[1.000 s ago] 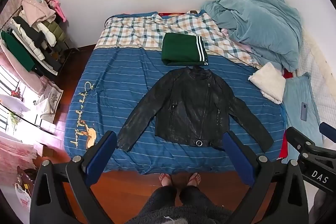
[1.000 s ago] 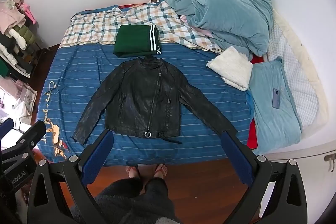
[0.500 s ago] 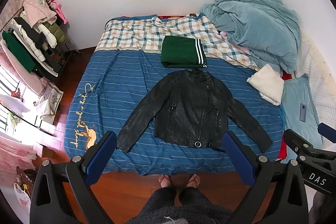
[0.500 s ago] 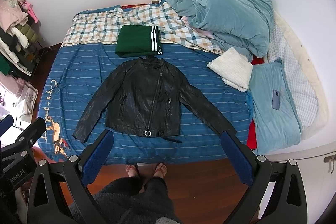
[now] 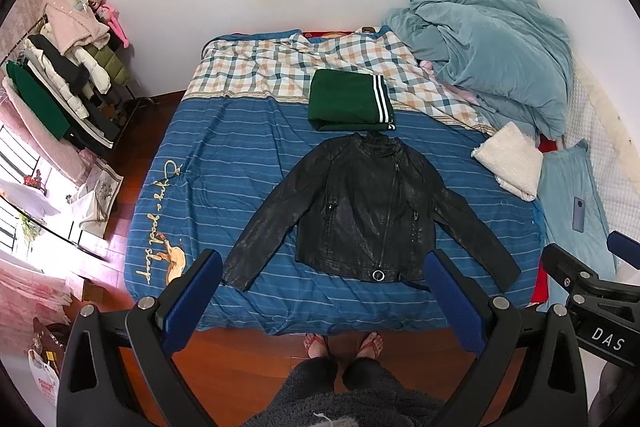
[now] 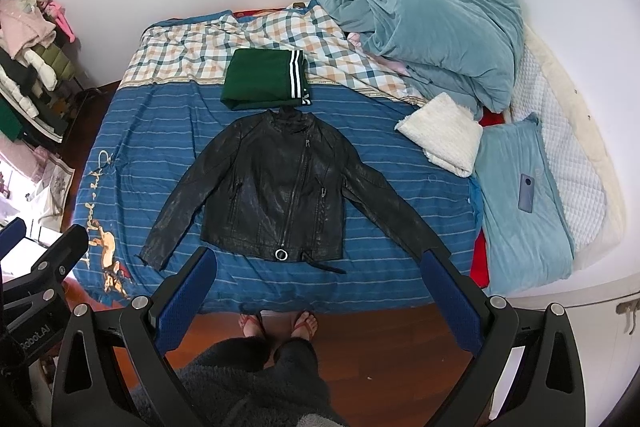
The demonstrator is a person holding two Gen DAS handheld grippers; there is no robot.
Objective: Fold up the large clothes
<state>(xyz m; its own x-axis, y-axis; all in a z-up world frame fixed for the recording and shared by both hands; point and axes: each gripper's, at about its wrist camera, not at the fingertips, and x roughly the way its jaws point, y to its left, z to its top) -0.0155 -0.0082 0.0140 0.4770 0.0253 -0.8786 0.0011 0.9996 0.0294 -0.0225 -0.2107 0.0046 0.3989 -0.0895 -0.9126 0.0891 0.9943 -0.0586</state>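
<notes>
A black leather jacket (image 5: 368,211) lies flat, front up, sleeves spread, on the blue striped bed cover (image 5: 224,163); it also shows in the right wrist view (image 6: 280,187). A folded green garment with white stripes (image 5: 348,101) lies just behind its collar, seen too in the right wrist view (image 6: 262,79). My left gripper (image 5: 324,271) is open and empty, held high above the bed's near edge. My right gripper (image 6: 318,267) is also open and empty, at about the same height beside it.
A heap of teal bedding (image 5: 492,55) and a folded white fleece (image 5: 510,163) lie at the right. A phone (image 6: 526,193) rests on a blue pillow. A clothes rack (image 5: 60,83) stands at the left. The person's feet (image 5: 344,341) stand on the wooden floor.
Both views have pulled back and up slightly, so the bed and jacket look a little smaller. The jacket and the other clothes have not moved.
</notes>
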